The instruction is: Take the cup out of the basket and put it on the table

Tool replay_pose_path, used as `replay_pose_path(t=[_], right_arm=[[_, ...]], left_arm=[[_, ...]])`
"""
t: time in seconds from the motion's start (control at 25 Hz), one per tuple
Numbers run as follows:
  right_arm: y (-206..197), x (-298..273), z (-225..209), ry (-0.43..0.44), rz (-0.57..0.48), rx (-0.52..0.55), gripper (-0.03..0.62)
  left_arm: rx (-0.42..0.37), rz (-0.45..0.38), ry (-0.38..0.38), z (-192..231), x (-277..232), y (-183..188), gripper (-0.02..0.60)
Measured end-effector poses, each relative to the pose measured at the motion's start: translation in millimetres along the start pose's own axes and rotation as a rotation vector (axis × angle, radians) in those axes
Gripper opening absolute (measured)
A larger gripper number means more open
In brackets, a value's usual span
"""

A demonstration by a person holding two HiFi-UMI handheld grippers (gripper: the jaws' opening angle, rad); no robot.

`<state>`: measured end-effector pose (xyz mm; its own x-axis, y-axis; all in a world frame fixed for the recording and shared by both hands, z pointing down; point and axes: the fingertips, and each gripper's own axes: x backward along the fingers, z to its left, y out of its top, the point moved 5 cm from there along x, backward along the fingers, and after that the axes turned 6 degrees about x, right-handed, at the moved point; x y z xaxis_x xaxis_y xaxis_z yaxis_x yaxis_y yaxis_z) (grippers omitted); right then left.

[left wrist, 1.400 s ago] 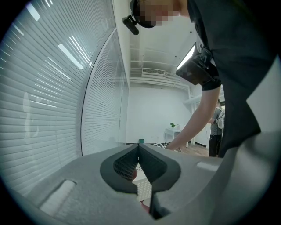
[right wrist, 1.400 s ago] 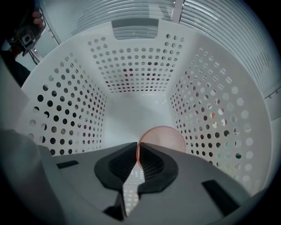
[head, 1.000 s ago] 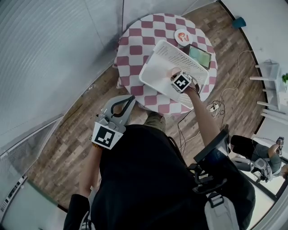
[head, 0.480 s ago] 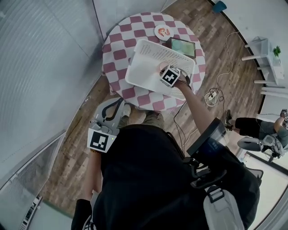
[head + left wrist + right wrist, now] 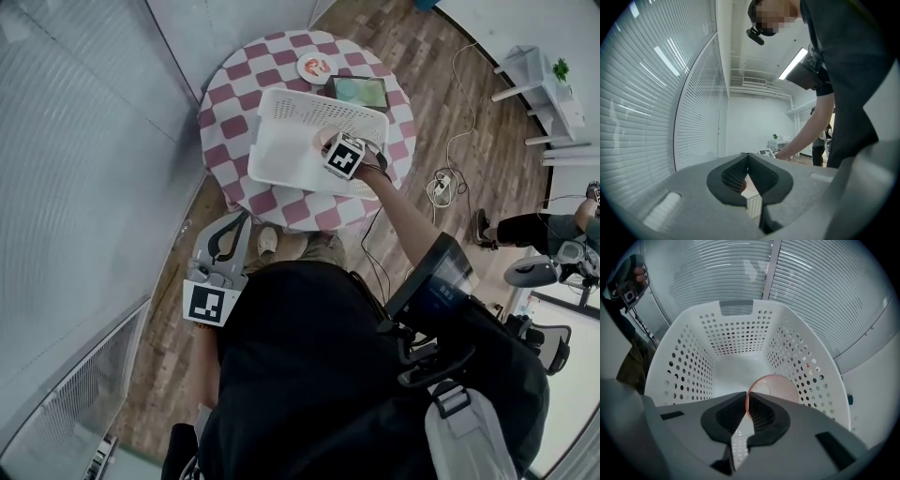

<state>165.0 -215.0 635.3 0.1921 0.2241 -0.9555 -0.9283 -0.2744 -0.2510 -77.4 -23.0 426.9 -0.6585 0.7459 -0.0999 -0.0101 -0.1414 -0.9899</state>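
Observation:
A pale pink cup [image 5: 777, 388] is inside the white perforated basket [image 5: 693, 357], near its right wall. My right gripper [image 5: 746, 398] points steeply down into the basket and is shut on the cup's rim. Whether the cup is off the basket floor I cannot tell. In the head view the basket [image 5: 281, 150] stands on the round pink-and-white checked table [image 5: 225, 103], and the right gripper [image 5: 336, 148] with its marker cube hides most of the cup. My left gripper [image 5: 239, 223] hangs off the table's near edge, shut and holding nothing; in its own view the left gripper [image 5: 747, 155] has its tips together.
Behind the basket on the table lie a small plate [image 5: 315, 67] and a tablet [image 5: 356, 91]. Cables and a power strip [image 5: 441, 183] lie on the wooden floor to the right. A seated person [image 5: 548, 234] and a white shelf [image 5: 539, 80] are farther right. Blinds line the left.
My right gripper has risen a little over the basket, still shut on the cup's rim. The head view has swung, so the table now sits higher in it. The left gripper has barely moved.

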Motion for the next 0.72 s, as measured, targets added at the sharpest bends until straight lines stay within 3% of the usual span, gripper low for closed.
replay_pose_path(t=[0.72], right_arm=[[10.0, 47.4, 7.3, -0.049, -0.236, -0.173, 0.025]], left_arm=[[-0.034, 0.001, -0.084, -7.6, -14.8, 5.3, 0.005]])
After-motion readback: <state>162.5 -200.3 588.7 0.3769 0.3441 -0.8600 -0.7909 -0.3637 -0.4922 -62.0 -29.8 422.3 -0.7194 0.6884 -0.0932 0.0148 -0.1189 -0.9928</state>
